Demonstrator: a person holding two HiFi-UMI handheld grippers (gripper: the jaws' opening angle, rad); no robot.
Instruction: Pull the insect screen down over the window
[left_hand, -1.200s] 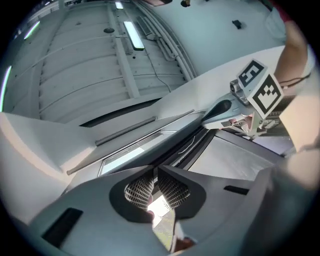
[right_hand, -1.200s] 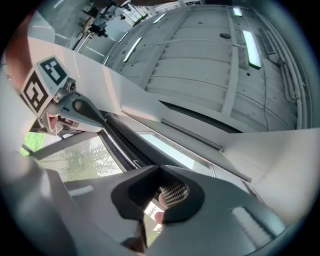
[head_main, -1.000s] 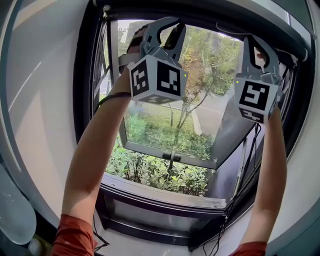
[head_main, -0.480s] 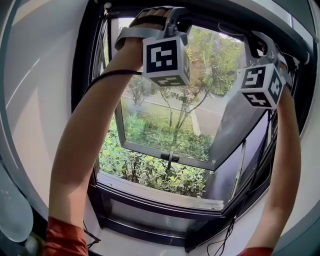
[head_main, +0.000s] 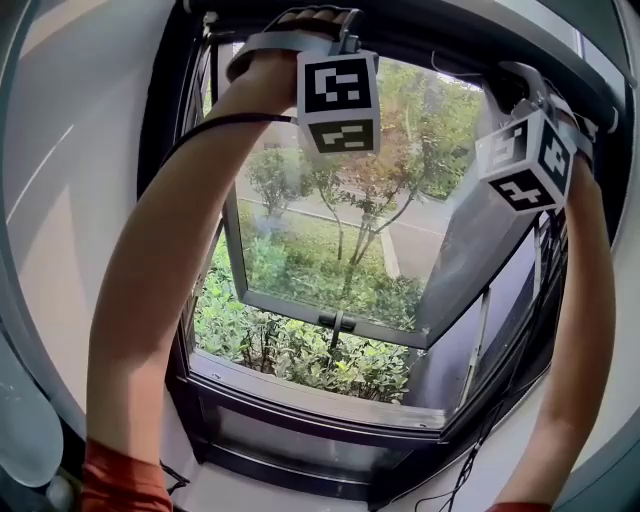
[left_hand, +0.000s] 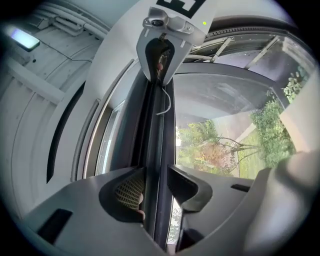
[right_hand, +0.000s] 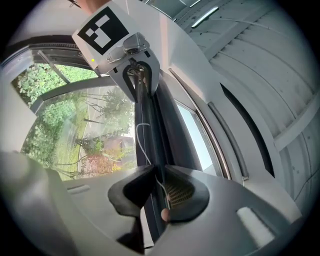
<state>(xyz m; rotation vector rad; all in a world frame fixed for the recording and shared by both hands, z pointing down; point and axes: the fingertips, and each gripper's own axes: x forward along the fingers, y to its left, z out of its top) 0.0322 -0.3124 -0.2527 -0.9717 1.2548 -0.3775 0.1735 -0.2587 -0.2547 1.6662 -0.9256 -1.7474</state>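
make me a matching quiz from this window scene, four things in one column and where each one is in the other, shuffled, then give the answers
Things:
1. left gripper
2. right gripper
3. dark bar
4. window sash

Places:
a. swung outward above the shrubs
b. raised near the window's top right corner
c. along the window's top, between both grippers' fingers
d. raised at the window's top, nearer its left side

Pairs: 1-d, 2-b, 3-c, 4-a. Both grippers' fingers are opening, with the dark bar between them.
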